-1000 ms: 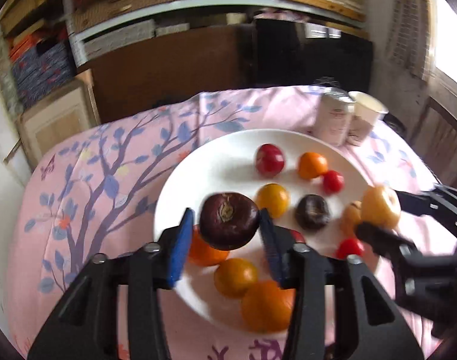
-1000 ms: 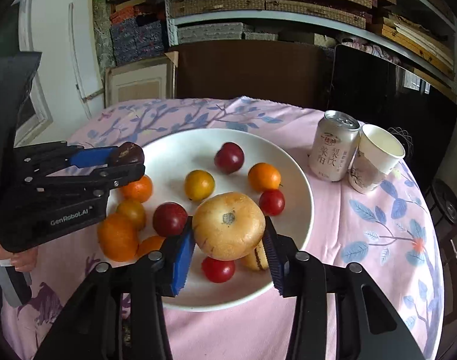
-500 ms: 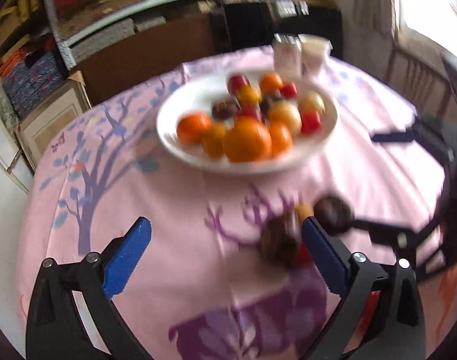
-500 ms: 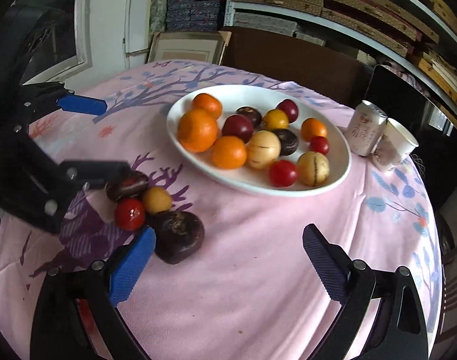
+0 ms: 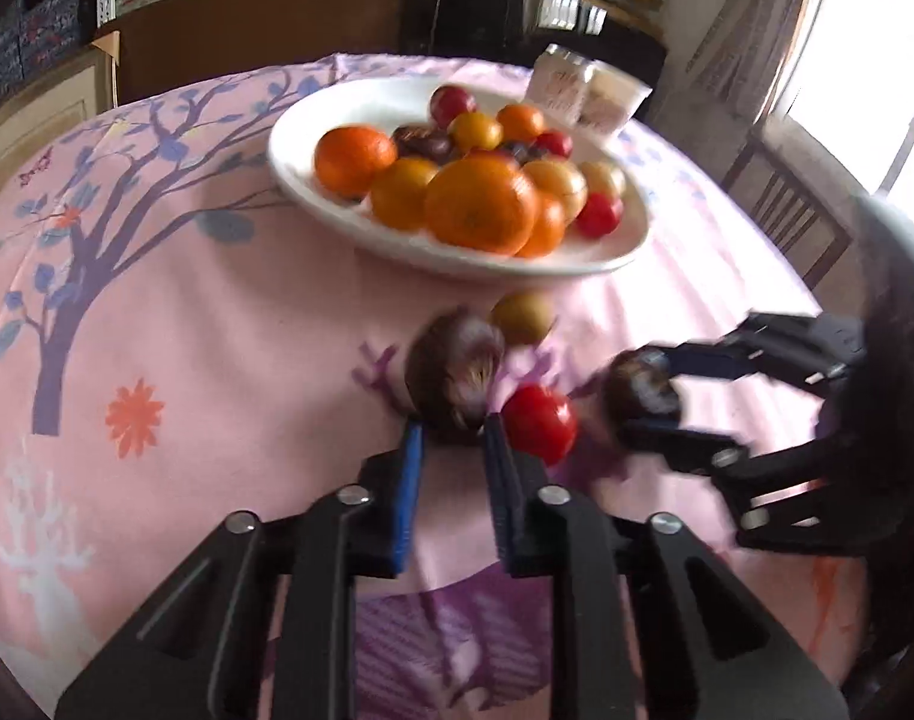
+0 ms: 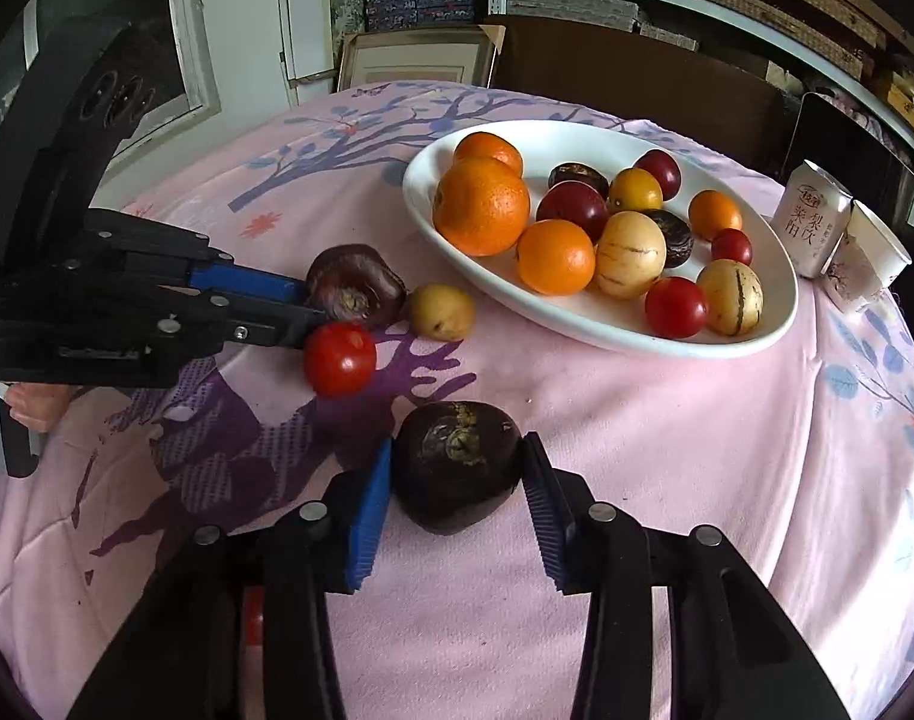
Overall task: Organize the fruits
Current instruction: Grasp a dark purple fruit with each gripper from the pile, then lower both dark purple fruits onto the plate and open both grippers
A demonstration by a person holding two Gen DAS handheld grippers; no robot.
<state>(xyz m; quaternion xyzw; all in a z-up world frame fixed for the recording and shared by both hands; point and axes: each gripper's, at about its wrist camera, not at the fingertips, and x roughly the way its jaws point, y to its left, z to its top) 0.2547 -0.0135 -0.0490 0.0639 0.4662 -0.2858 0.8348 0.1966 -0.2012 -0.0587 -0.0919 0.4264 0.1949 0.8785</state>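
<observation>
Both tongs recorded at the near table edge. Our right gripper [image 6: 457, 480] had its blue-padded jaws drawn in on either side of a dark purple, round, leathery fruit [image 6: 457, 474] resting on the pink floral tablecloth [image 6: 667, 450]; pads touching or nearly so, firm pinch not confirmed. Our left gripper [image 5: 451, 438] had its jaws narrowed to a small gap, tips at the near side of a second dark purple fruit [image 5: 457, 372]; whether it gripped we could not tell, that view being blurred.

Adjacent, on cloth: one glossy red tomato-like fruit [image 6: 339, 358], just beside the left tips; one small yellow pear-shaped fruit [image 6: 442, 312], touching or almost touching the second purple fruit.

Beyond: white oval ceramic plate [image 6: 775, 252] holding oranges, red, yellow and striped cream fruits. Farther: a drinks can [image 6: 811, 225] and paper cup [image 6: 871, 258].

Handling, our judgement: purple fruits light, rigid-shelled, prone to roll; best taken across the widest middle. Red fruit smooth, likely slippery and bruisable.
</observation>
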